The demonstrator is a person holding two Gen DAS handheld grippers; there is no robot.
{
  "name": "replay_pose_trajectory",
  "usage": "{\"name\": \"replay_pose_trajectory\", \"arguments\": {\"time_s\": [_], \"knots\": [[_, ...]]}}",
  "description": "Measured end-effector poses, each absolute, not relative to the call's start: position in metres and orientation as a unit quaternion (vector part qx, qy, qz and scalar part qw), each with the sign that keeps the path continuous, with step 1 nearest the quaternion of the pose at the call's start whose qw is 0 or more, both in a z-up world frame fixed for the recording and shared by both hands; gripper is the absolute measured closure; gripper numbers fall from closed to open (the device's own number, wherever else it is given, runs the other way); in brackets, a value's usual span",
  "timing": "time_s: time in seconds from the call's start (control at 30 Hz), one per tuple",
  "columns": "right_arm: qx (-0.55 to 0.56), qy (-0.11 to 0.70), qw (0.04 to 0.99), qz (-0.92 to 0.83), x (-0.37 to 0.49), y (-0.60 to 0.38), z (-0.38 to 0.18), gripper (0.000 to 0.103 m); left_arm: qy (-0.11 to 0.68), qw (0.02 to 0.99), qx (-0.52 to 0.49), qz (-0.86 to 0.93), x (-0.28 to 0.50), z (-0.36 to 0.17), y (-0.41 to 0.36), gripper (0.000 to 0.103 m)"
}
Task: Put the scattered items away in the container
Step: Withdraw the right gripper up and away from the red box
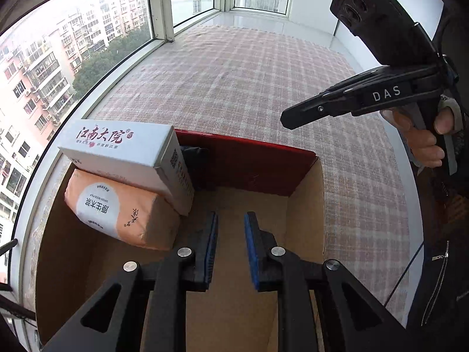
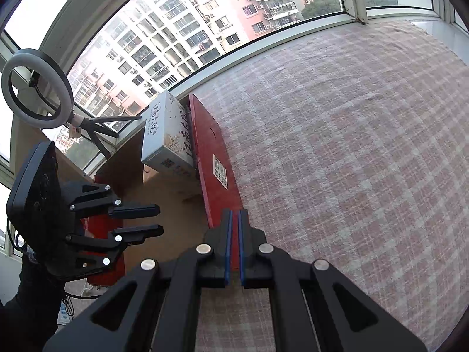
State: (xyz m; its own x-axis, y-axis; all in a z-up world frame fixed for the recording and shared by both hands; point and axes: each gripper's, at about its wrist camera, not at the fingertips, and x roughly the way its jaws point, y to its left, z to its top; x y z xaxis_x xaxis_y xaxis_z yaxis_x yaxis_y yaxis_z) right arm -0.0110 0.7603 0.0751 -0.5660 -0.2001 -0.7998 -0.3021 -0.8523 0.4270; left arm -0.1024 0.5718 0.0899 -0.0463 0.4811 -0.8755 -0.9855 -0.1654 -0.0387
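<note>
Left wrist view: we look down into the box [image 1: 307, 205], a cardboard carton with a red flap at its far wall. The left gripper [image 1: 231, 230] hangs over the bare floor of the box with its blue pads a little apart and nothing between them, which is as far closed as it gets. A white carton [image 1: 123, 158] lies on an orange tissue pack [image 1: 117, 211], both stacked in the left corner of the box; something dark sits behind them, too hidden to name. The right gripper [image 1: 288, 120] waits to the right above the checked cloth [image 1: 234, 82], held by a hand [image 1: 422, 143].

Right wrist view: the right gripper [image 2: 234, 217] has its pads nearly touching and carries nothing; it points at the red flap [image 2: 211, 152]. The left gripper [image 2: 159, 220] hovers over the box. No loose item shows on the cloth [image 2: 337, 146] here.

We judge the placing done and a withdrawal due: we should lift the left gripper straight up, clear of the walls and of the tilted stack, which could slide if nudged, then scan the cloth for anything left.
</note>
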Motion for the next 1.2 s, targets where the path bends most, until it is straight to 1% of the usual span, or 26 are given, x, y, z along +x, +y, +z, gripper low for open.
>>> {"name": "replay_pose_trajectory", "arguments": {"time_s": [0.07, 0.2, 0.33, 0.47, 0.6, 0.73, 0.93, 1.07, 1.2], "knots": [[-0.472, 0.274, 0.038, 0.837, -0.014, 0.769, 0.065, 0.099, 0.321, 0.531, -0.412, 0.667, -0.122, 0.089, 0.558, 0.078], [-0.519, 0.296, 0.004, 0.802, -0.023, 0.769, 0.030, 0.099, 0.314, 0.475, -0.446, 0.690, -0.157, 0.075, 0.545, 0.079], [-0.537, 0.292, -0.028, 0.791, -0.025, 0.750, 0.020, 0.098, 0.307, 0.461, -0.455, 0.697, -0.173, 0.062, 0.544, 0.079], [-0.542, 0.292, -0.041, 0.787, -0.024, 0.740, 0.020, 0.098, 0.306, 0.466, -0.452, 0.696, -0.181, 0.056, 0.548, 0.079], [-0.527, 0.290, -0.015, 0.799, -0.028, 0.742, 0.025, 0.097, 0.313, 0.467, -0.443, 0.698, -0.190, 0.055, 0.558, 0.079], [-0.525, 0.257, -0.019, 0.811, -0.037, 0.727, 0.036, 0.097, 0.317, 0.471, -0.441, 0.695, -0.197, 0.054, 0.565, 0.079], [-0.536, 0.241, -0.028, 0.808, -0.045, 0.715, 0.032, 0.097, 0.310, 0.472, -0.444, 0.696, -0.205, 0.052, 0.575, 0.080], [-0.532, 0.250, -0.020, 0.809, -0.047, 0.717, 0.033, 0.097, 0.308, 0.470, -0.448, 0.695, -0.210, 0.052, 0.573, 0.079], [-0.507, 0.244, 0.001, 0.827, -0.030, 0.718, 0.056, 0.097, 0.305, 0.466, -0.446, 0.700, -0.208, 0.060, 0.563, 0.079]]}}
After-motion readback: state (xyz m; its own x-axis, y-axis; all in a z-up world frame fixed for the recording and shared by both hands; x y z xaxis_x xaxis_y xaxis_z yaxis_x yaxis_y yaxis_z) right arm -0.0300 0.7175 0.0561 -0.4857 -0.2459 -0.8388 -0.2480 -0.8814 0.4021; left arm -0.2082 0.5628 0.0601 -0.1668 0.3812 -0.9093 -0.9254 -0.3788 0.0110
